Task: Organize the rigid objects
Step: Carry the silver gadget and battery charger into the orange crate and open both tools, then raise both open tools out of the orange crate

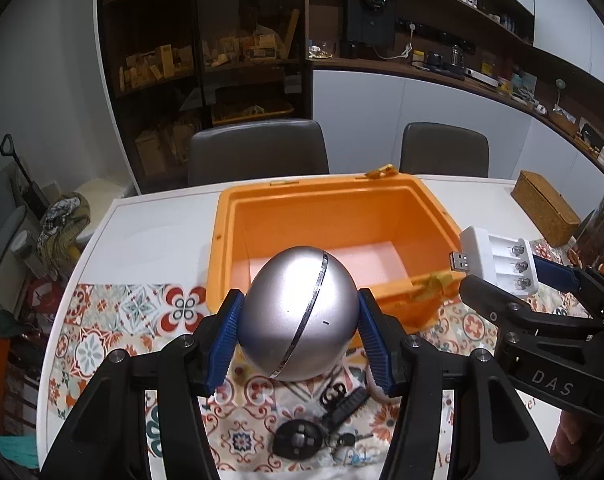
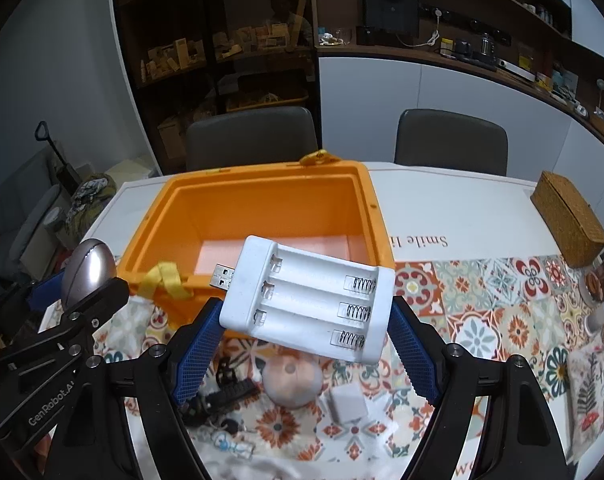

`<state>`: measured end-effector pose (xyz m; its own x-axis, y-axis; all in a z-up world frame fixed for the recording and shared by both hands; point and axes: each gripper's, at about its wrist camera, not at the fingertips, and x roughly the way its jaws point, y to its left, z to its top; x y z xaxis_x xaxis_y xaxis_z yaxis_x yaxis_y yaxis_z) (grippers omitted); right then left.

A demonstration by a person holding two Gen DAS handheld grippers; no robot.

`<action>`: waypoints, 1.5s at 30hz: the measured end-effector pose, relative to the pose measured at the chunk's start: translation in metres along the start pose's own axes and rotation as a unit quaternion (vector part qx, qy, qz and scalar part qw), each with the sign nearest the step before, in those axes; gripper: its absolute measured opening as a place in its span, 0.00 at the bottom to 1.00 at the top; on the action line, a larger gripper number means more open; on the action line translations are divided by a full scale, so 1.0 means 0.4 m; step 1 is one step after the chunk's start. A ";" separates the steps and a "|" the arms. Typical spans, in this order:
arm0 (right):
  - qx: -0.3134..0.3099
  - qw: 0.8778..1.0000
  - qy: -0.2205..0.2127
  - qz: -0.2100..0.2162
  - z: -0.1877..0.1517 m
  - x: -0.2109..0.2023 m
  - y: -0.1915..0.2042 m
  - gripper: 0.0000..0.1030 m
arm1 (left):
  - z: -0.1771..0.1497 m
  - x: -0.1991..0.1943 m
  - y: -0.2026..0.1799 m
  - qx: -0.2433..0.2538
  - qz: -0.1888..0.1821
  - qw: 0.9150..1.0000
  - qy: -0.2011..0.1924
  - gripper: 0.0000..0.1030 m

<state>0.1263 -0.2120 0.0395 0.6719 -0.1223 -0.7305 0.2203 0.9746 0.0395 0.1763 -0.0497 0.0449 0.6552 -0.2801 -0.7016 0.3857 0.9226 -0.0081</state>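
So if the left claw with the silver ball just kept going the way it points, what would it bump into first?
Probably the orange box: its near wall or, just beyond, the pale floor inside. Depth is hard to judge.

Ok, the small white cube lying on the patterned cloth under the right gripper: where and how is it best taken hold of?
Probably across the white cube's two flat opposite side faces, coming from above: it lies low on the patterned cloth, the peach ball is close on its left, and flat parallel faces suit the fingers.

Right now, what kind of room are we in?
Probably a dining room at home. There is a white table with a patterned cloth, two chairs pushed up to it, and wall shelves full of household bits.
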 end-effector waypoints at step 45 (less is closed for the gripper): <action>-0.027 0.990 0.134 -0.019 0.162 0.282 0.010 0.79 | 0.143 0.272 0.045 0.009 0.057 0.991 0.123 0.81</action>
<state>0.2486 -0.2339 0.0015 0.4505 -0.1127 -0.8856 0.1996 0.9796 -0.0232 0.2916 -0.0785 0.0091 0.5188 -0.0987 -0.8492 0.3305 0.9392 0.0928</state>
